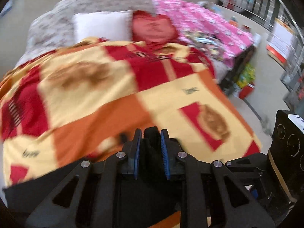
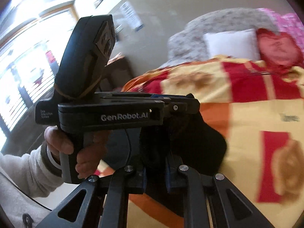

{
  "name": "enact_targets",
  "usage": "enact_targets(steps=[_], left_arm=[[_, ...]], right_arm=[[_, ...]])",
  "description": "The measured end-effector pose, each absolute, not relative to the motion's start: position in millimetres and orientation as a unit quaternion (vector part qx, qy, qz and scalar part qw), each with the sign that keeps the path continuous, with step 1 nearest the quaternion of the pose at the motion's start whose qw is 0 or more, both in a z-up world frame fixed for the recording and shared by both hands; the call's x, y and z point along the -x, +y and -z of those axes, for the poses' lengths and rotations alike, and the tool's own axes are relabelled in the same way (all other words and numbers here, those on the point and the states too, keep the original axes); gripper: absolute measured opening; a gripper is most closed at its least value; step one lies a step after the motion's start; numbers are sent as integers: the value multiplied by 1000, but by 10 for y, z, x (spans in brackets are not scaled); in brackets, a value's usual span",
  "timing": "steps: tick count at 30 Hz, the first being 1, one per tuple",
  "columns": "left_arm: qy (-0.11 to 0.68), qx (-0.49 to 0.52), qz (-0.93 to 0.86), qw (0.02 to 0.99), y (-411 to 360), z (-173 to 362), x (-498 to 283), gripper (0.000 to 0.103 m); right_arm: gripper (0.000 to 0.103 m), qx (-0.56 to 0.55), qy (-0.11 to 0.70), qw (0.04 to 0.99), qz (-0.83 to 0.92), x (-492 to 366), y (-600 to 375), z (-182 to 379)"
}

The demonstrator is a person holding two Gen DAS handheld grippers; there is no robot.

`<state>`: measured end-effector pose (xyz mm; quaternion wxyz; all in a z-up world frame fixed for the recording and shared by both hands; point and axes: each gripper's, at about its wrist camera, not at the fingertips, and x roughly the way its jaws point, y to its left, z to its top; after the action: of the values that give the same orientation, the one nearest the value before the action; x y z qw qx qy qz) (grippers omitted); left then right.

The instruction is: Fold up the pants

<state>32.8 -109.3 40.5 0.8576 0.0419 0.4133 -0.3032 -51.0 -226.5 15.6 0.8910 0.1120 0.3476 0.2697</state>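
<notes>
The black pants (image 1: 151,133) are pinched between the blue pads of my left gripper (image 1: 151,135) and hang down below it over the bed. In the right wrist view my right gripper (image 2: 155,168) is shut on another part of the black pants (image 2: 199,144), which bunch up in front of it. The left gripper (image 2: 190,102) shows there side-on, close above and left, also holding the black cloth. Both hold the pants lifted above the patterned blanket (image 1: 95,95). Both views are motion-blurred.
The bed carries a red, yellow and orange blanket (image 2: 256,114), a white pillow (image 1: 102,26), a red cushion (image 1: 153,28) and a pink cover (image 1: 199,20). A grey headboard (image 1: 95,1) is behind. Floor, boxes and shelving (image 1: 245,79) lie right of the bed.
</notes>
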Motion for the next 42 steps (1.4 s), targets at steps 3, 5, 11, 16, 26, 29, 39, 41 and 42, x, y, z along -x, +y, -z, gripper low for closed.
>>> enact_targets(steps=[3,5,11,16,26,29,39,41,42], left_arm=[[433,-31,255,864,-738,-202,-361,18],[447,-26,218,867,-543,-18,-402,18],[459,4,189,868,-219,115,-392,18],[444,23,201,873,-224,-49,-244,19],[453,-10,191,871,-613,140,-48,19],[466,-10,165,869,-602,315,-53,23],[471,10,159,868,-507,374,49,31],[469,8,156,869,-503,375,76,31],[468,9,155,870,-500,372,84,31]], right_arm=[[14,-103,378,868,-305,301,-1869,58],[14,-103,403,852,-316,154,-1679,274],[38,-112,444,828,-322,53,-1420,480],[39,-112,400,866,-277,283,-1909,24],[35,14,454,881,-130,82,-2113,392],[36,20,458,879,-129,-40,-2137,462],[35,3,451,881,-145,-5,-2137,311],[35,11,448,880,-159,152,-2077,259],[35,15,448,879,-161,221,-2050,251]])
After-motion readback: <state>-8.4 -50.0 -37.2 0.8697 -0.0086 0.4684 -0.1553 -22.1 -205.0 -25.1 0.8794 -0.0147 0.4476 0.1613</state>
